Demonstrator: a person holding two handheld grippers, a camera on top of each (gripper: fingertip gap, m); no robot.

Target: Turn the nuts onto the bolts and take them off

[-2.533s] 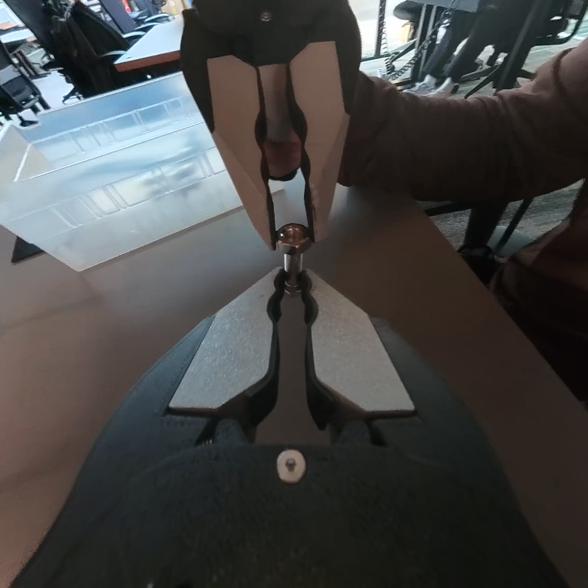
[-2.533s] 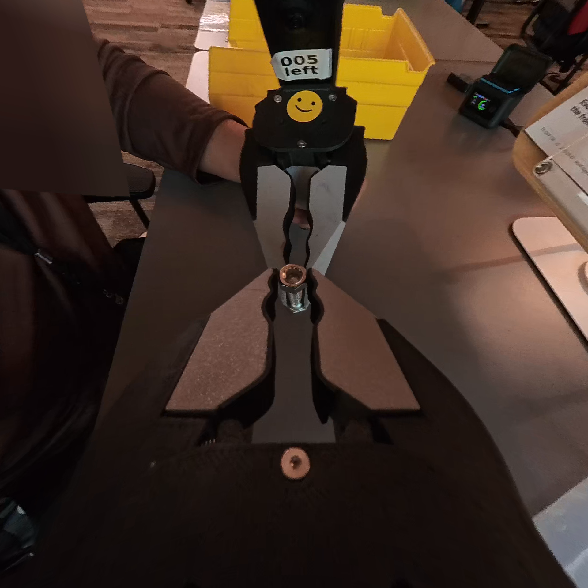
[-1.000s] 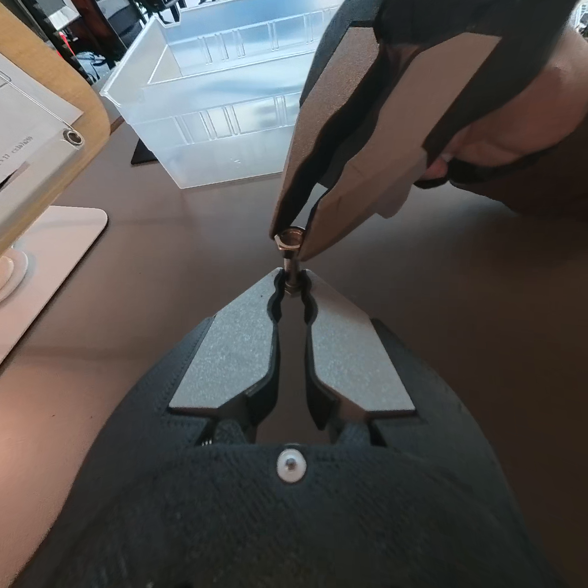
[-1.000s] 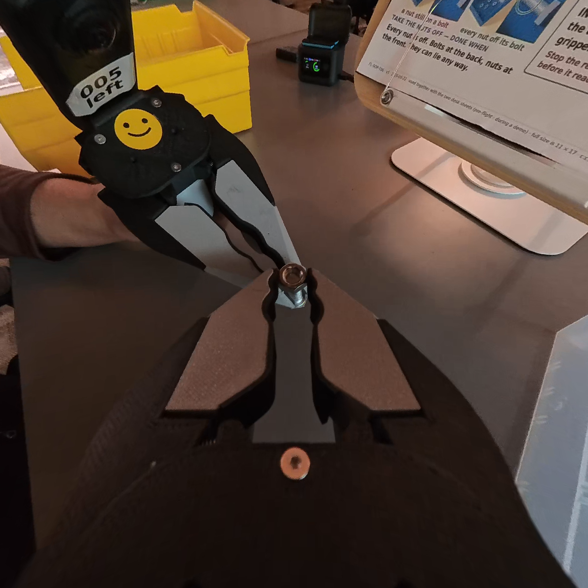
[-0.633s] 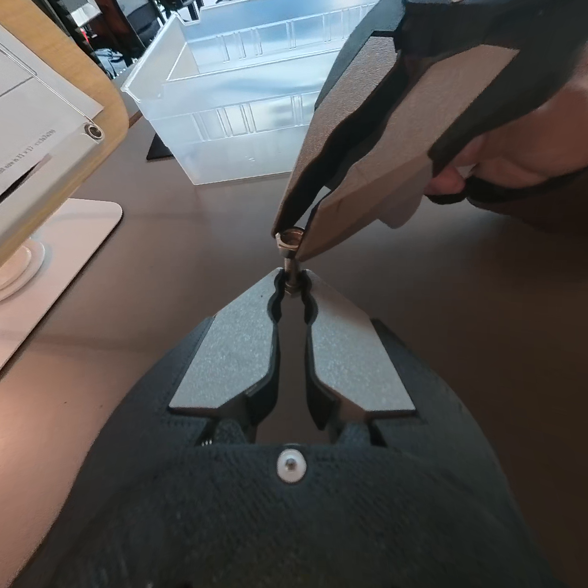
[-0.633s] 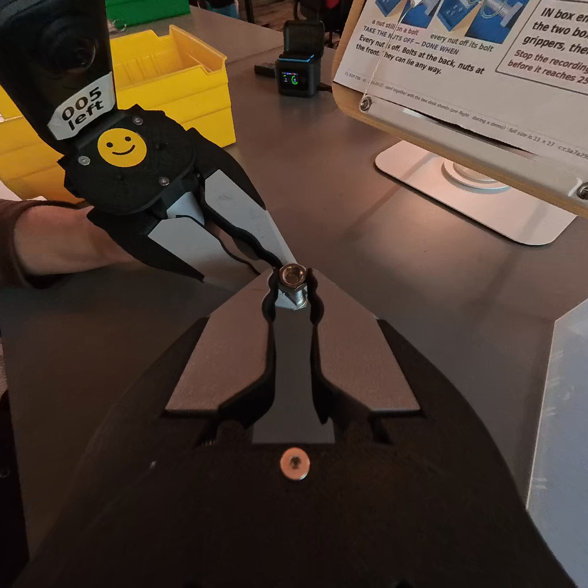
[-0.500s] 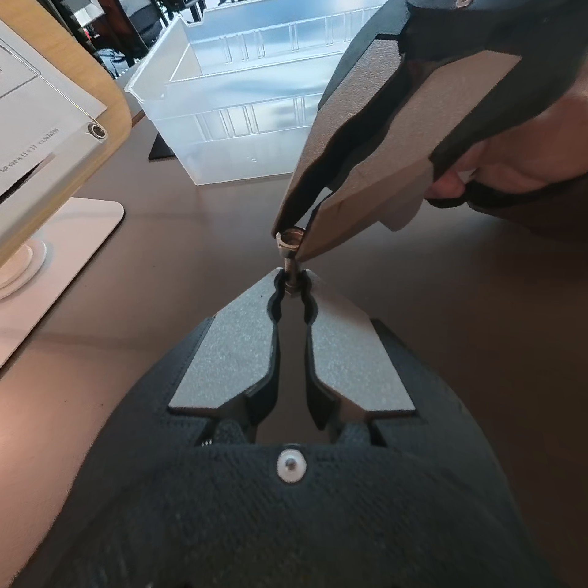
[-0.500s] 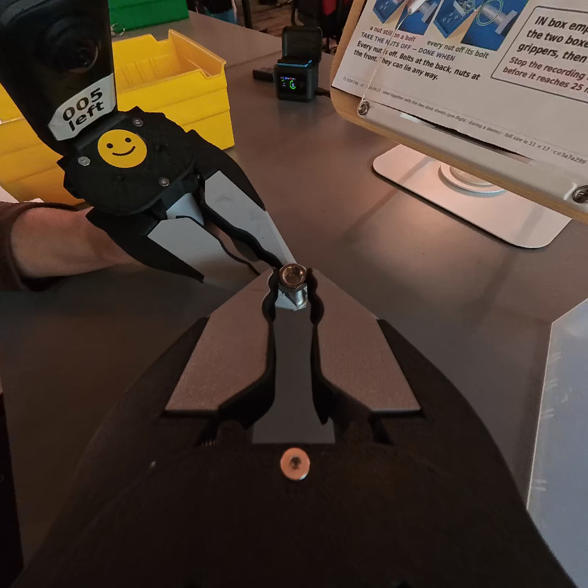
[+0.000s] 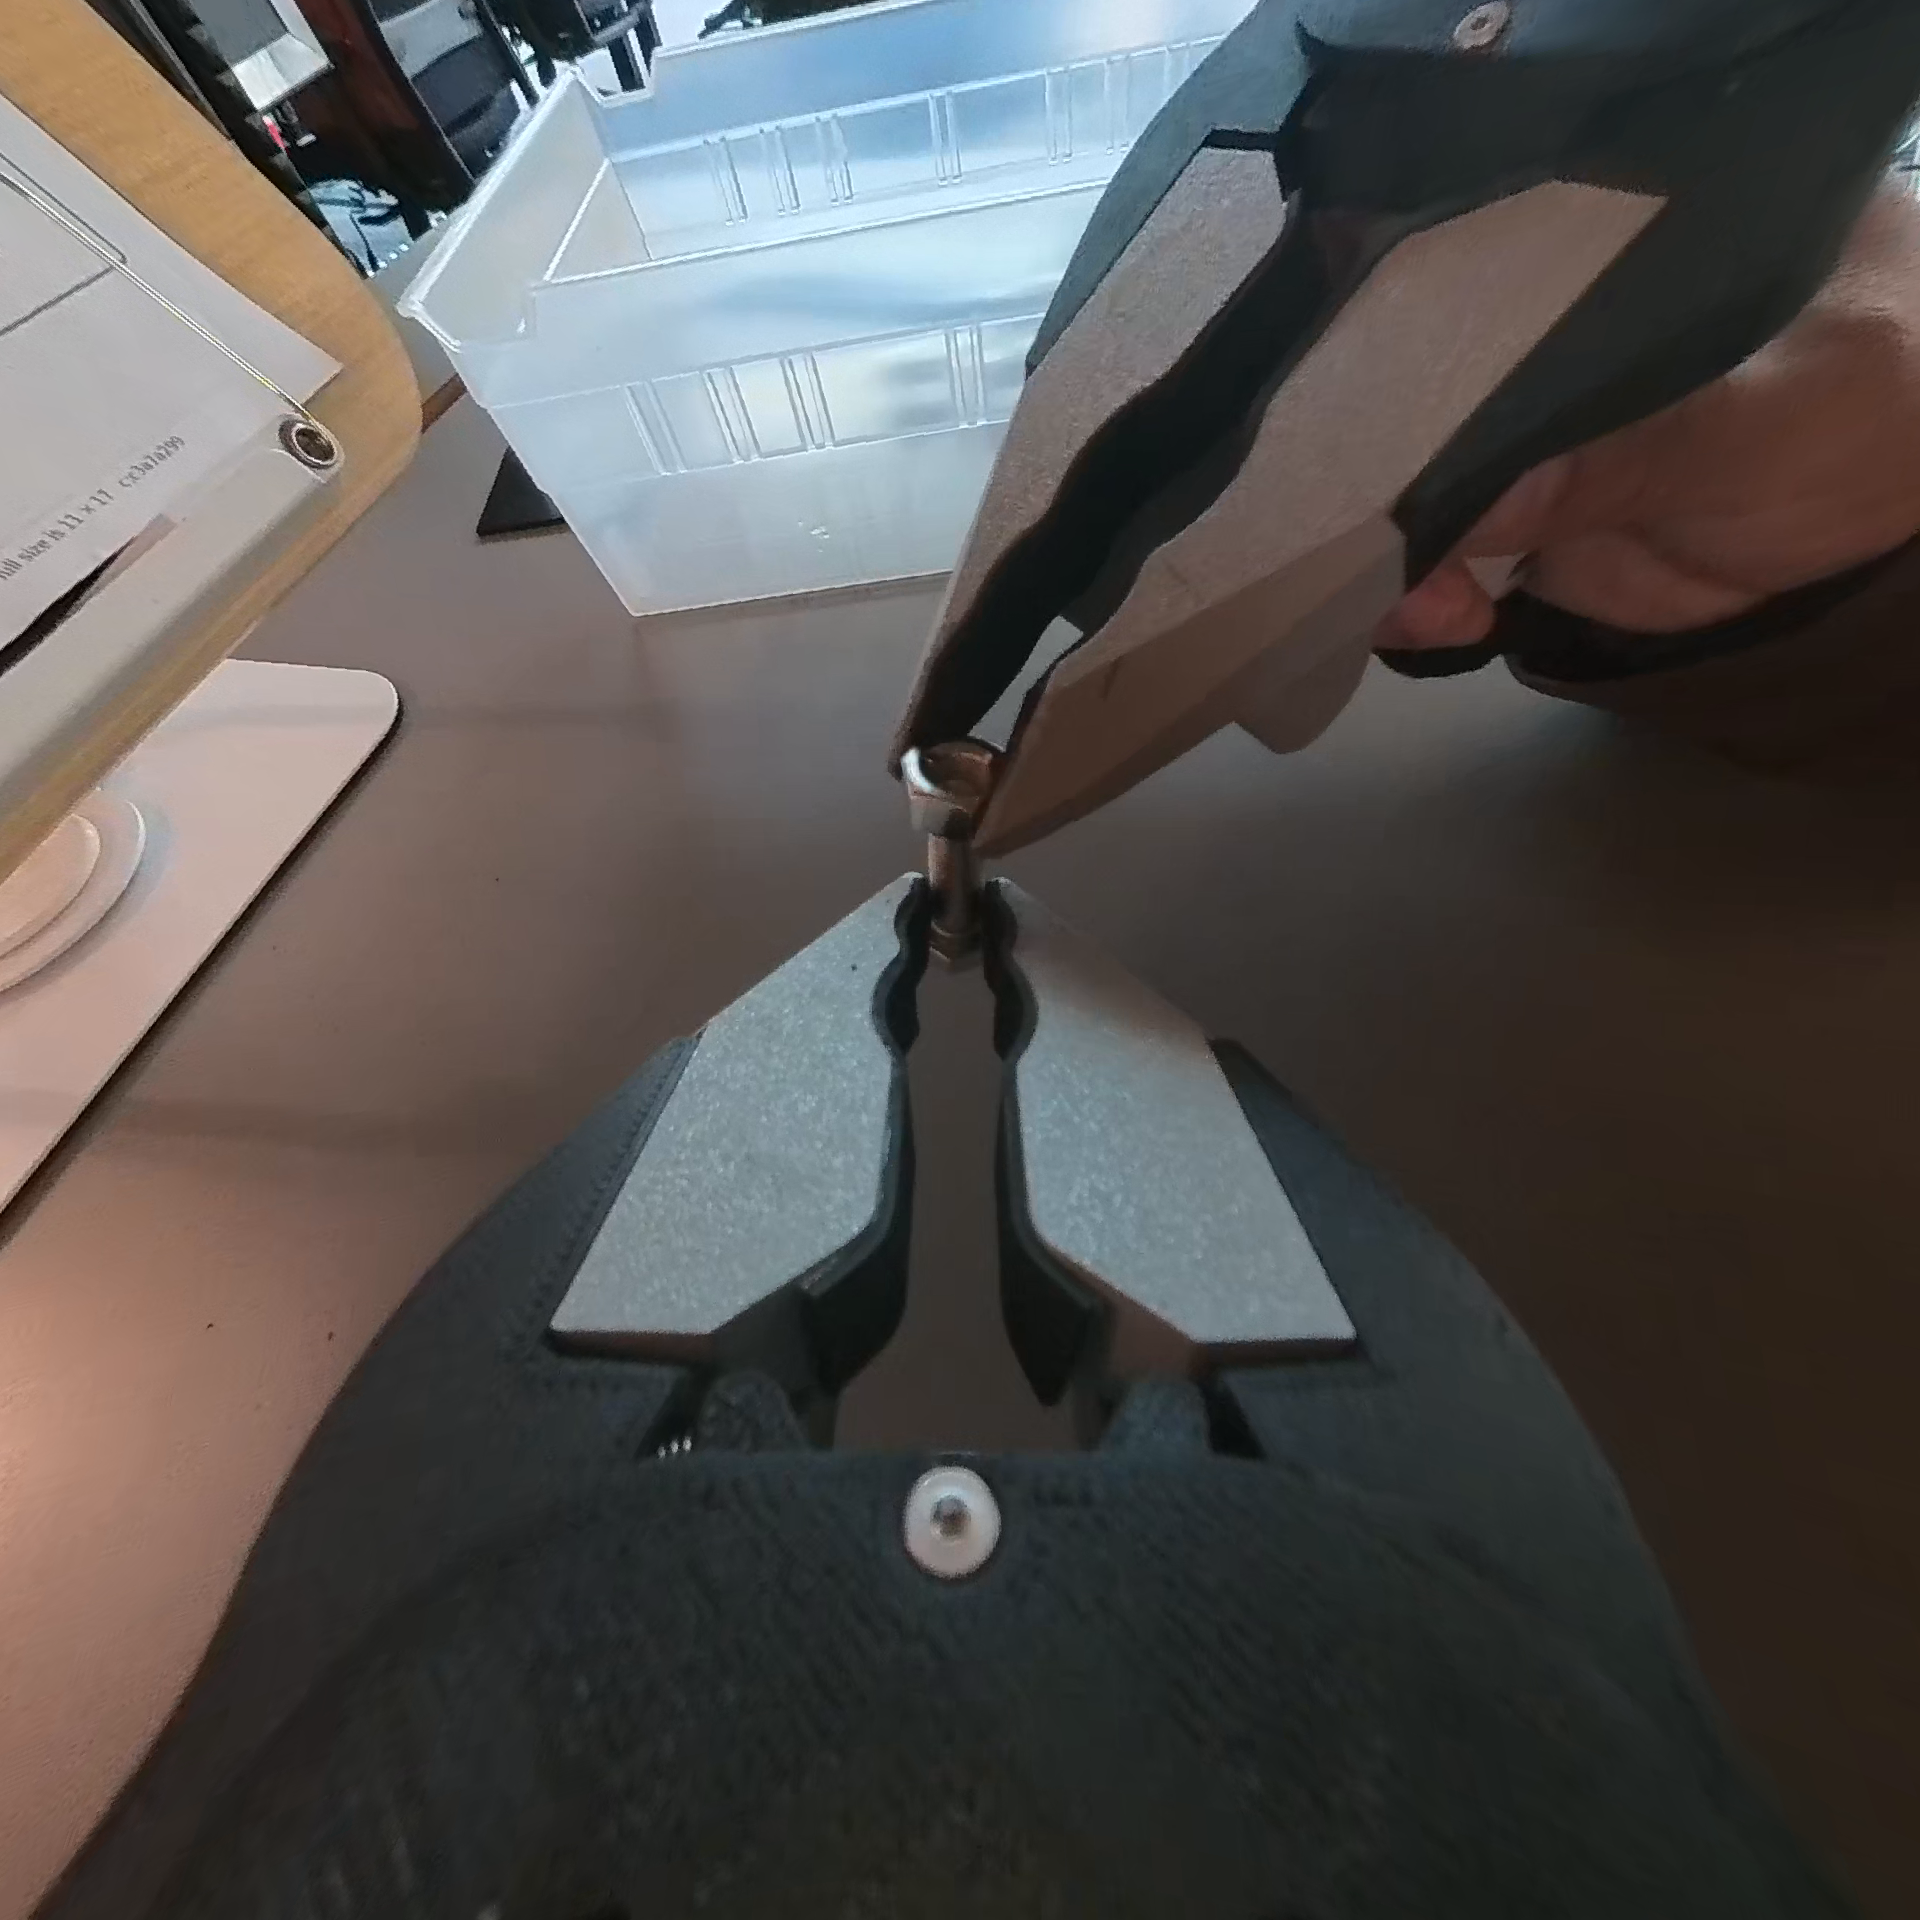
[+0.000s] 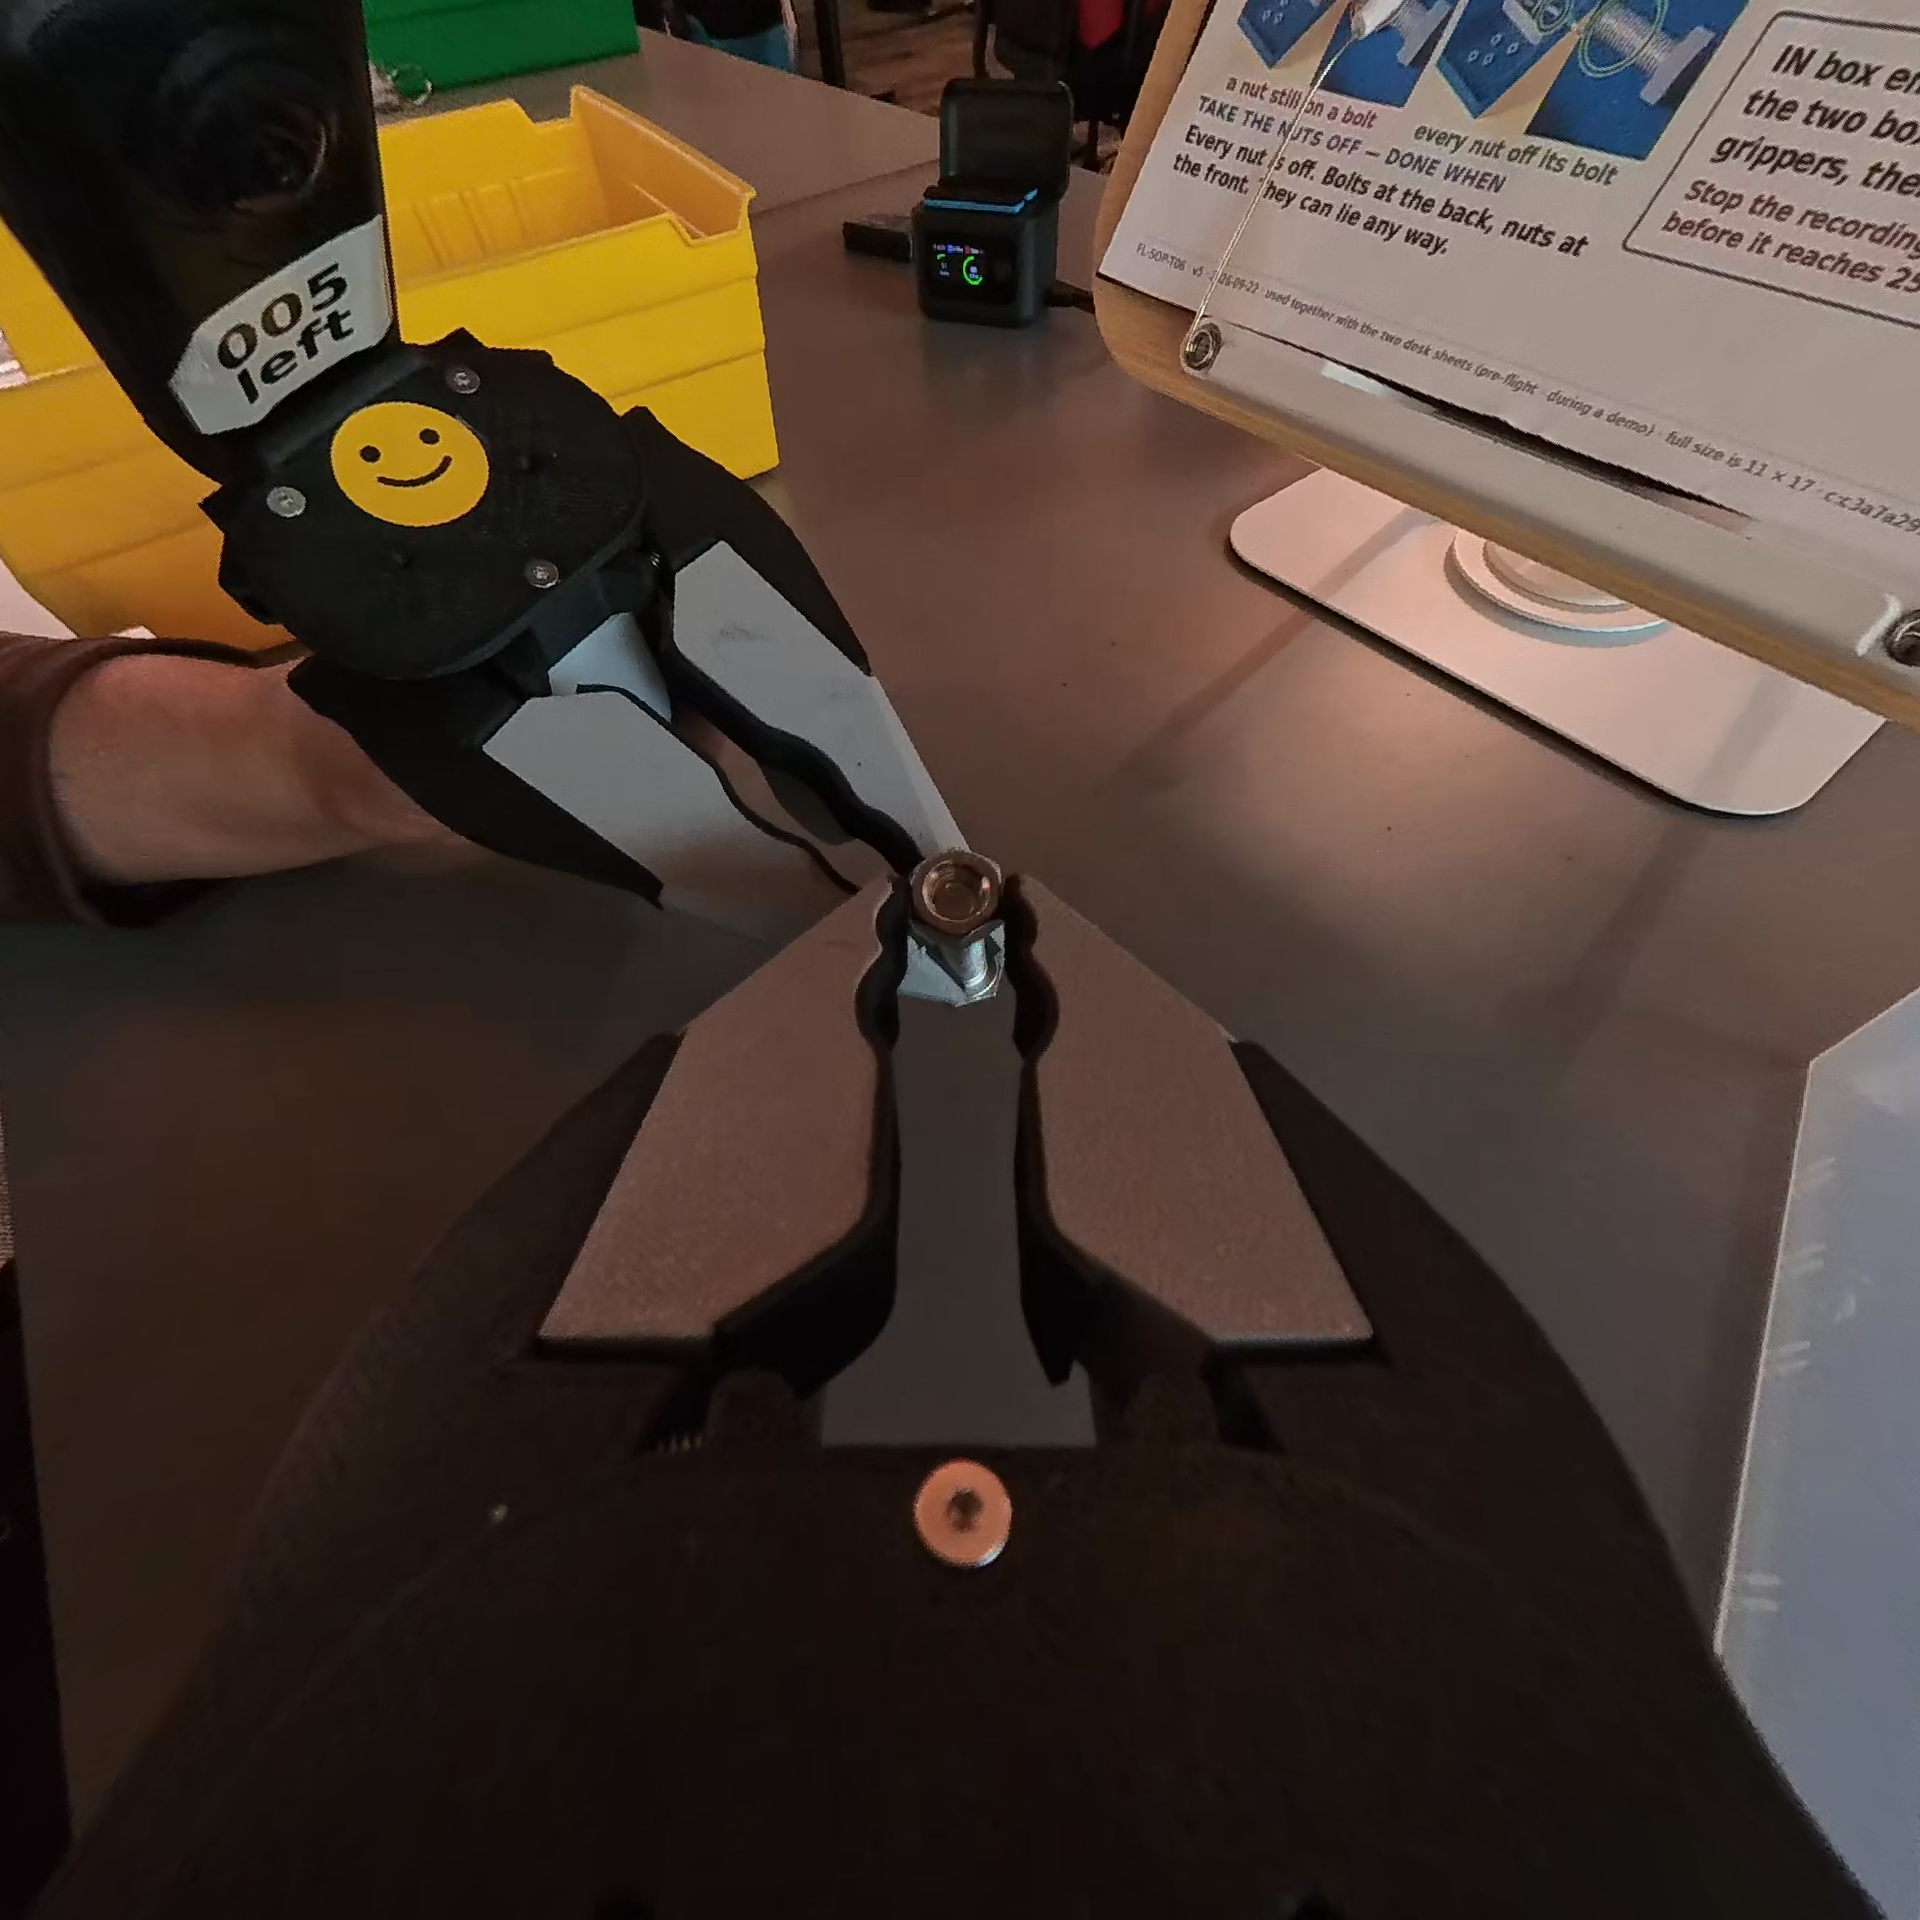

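Note:
My left gripper (image 9: 951, 928) is shut on the lower end of a small steel bolt (image 9: 948, 868) and holds it above the table. My right gripper (image 9: 951, 792) comes in from the upper right and is shut on a hex nut (image 9: 940, 781) sitting on the bolt's far end. In the right wrist view the nut (image 10: 954, 888) sits between my right gripper's tips (image 10: 954, 906), with the bolt shank (image 10: 974, 961) just below it. The left gripper's fingers (image 10: 790, 717) reach in from the upper left. The bolt's head is hidden.
A clear plastic bin (image 9: 790, 416) stands beyond the grippers; its edge shows at the right (image 10: 1829, 1351). A sign board on a white stand (image 10: 1538, 665) is nearby. A yellow bin (image 10: 582, 291) and a small black device with a screen (image 10: 977, 260) sit farther back. The grippers are tip to tip, or close to it.
Both grippers stay shut on the bolt and nut. The right gripper has tilted over relative to the left, and the held pair has swung a little, so the background has shifted in both views.

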